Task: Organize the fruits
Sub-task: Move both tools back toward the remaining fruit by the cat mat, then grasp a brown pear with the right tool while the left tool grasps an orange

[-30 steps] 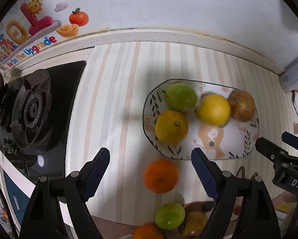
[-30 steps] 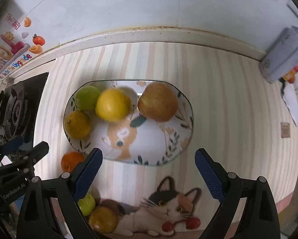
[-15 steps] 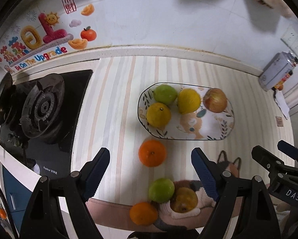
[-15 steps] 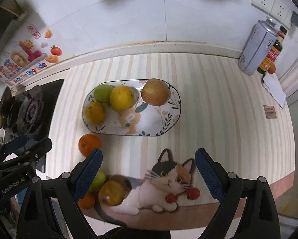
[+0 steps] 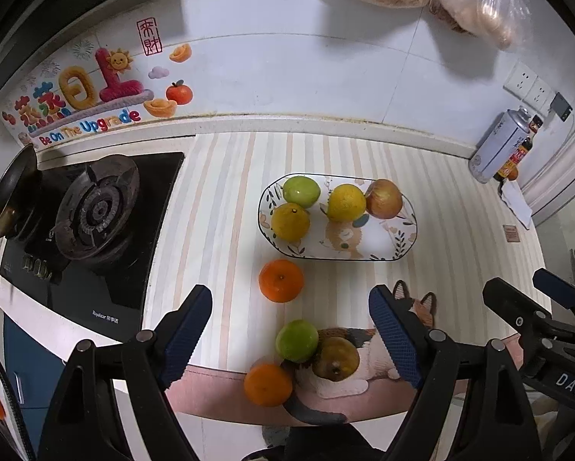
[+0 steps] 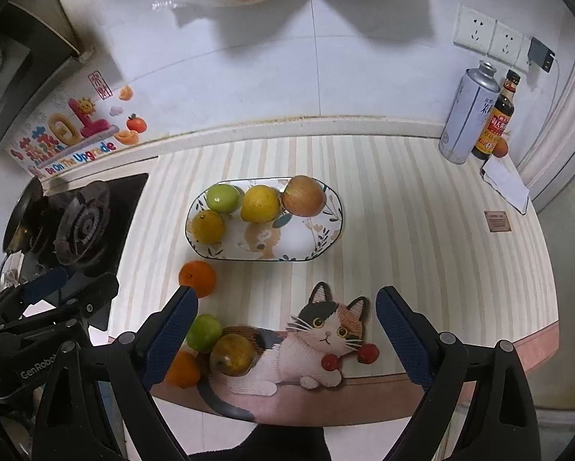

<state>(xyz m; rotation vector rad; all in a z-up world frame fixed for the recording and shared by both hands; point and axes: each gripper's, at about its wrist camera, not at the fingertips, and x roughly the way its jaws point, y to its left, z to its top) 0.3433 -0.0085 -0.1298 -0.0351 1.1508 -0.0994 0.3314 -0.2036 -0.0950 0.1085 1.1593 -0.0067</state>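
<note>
Four fruits already sit on the plate (image 5: 399, 247), and four more wait on the tabletop (image 5: 460, 207) near its front edge: an orange (image 5: 281, 281) just short of the plate, then a green fruit (image 5: 296, 341), a brownish pear (image 5: 336, 358) and a second orange (image 5: 267, 384) bunched together on the cat mat (image 6: 318, 349). Your left gripper (image 5: 289, 336) and right gripper (image 6: 286, 336) both hover with jaws wide apart, holding nothing. Expect the round fruits to be firm, smooth and ready to roll, so close across the widest middle with the pads level. The pear looks softer-skinned and lopsided; take it around its fat lower body, gently. The lone orange is probably the easiest first pick, since nothing touches it.
</note>
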